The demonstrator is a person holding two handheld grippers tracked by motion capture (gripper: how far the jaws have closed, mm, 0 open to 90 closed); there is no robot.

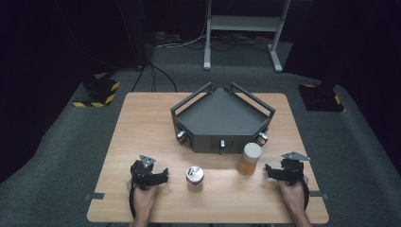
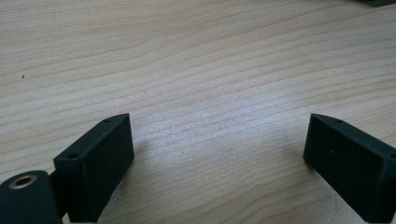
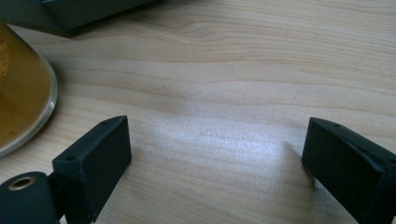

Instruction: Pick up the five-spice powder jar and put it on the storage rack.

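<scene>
Jar [image 1: 248, 159] with a pale lid and amber-brown contents stands on the tabletop [image 1: 142, 123], just near of the dark angular tray's [image 1: 222, 116] right front corner; the tray's inside looks bare. A small metal can [image 1: 194, 178] stands left of the jar, near the front edge. The left hand-held gripper [image 1: 163, 176] rests left of the can, jaws spread over bare wood. The right hand-held gripper [image 1: 268, 171] rests right of the jar, jaws spread too, nothing between them.
</scene>
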